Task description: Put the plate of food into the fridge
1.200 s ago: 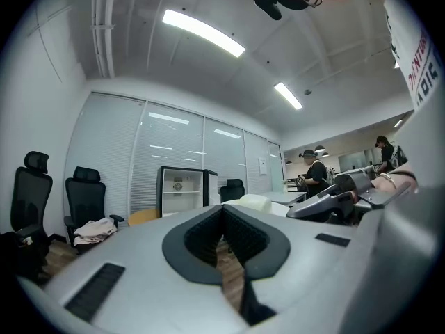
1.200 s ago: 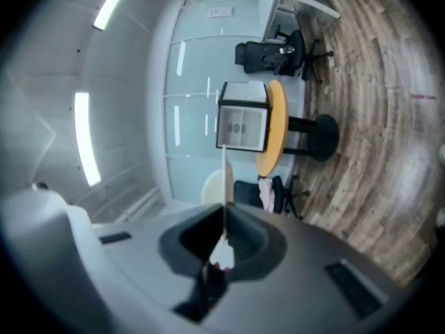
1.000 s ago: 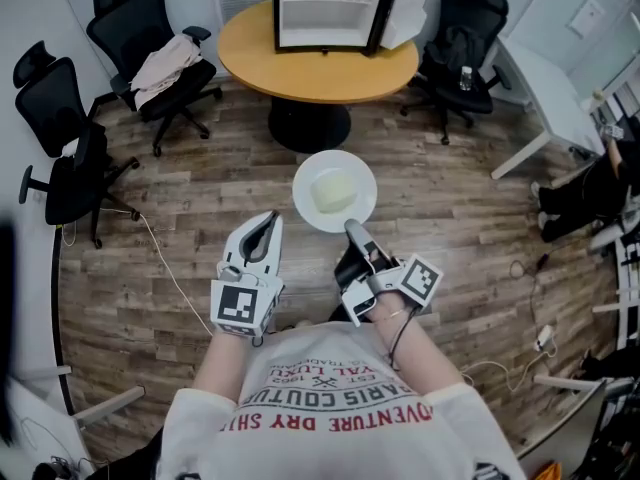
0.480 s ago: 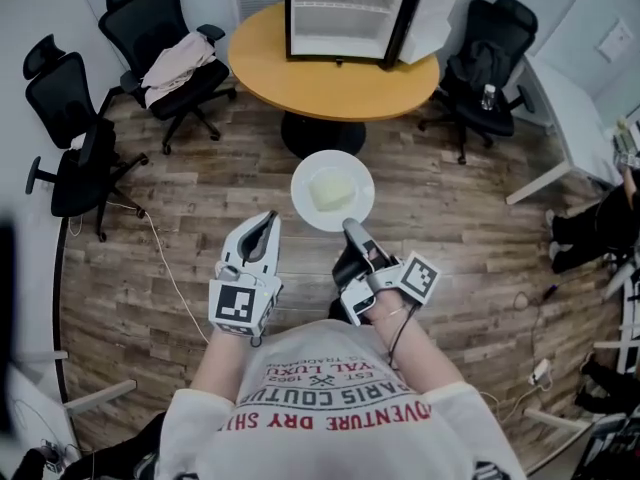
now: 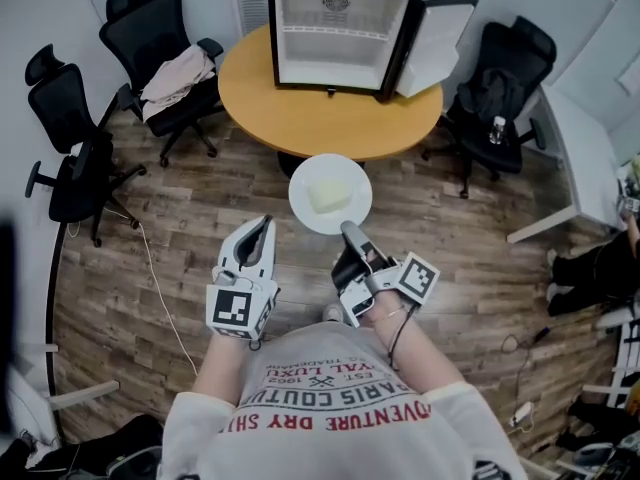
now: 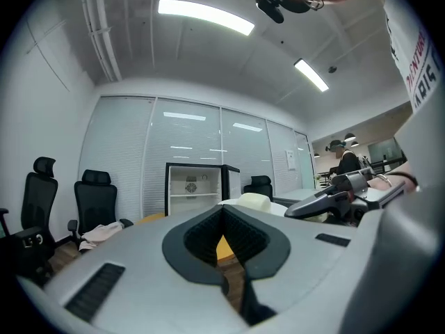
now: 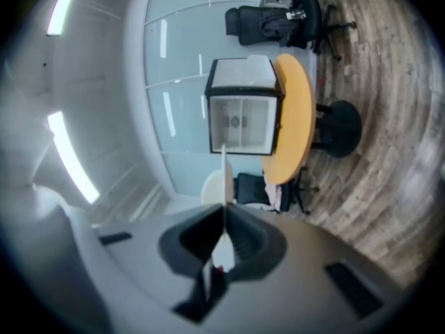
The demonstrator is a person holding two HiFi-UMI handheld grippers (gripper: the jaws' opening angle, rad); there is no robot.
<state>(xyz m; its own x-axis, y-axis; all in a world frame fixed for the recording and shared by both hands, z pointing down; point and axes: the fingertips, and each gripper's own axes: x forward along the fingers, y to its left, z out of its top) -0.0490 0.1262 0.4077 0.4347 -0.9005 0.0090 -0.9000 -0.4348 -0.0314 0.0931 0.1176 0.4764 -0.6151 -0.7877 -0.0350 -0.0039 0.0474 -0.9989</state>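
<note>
Right gripper (image 5: 349, 232): jaws nearly closed, clamped on the near rim of the plate (image 5: 303, 182). The plate is held level out front, over the floor, near the table (image 5: 330, 118) but not over it yet. Left gripper (image 5: 261, 227): jaws together, nothing in them, carried alongside.

Change over the last second: table and fridge (image 5: 340, 30) sit nearer and larger in the head view, and the grip on the plate is unchanged. I read that as the carry leg under way, approach about half done. The fridge door (image 5: 437, 40) is already open, so there's no stop needed for that.

Counts:
- 1 plate
- 1 pale block of food (image 5: 330, 197)
- 1 fridge
- 1 table
- 3 chairs: left (image 5: 62, 158), far left (image 5: 150, 28), right (image 5: 508, 73)
</note>
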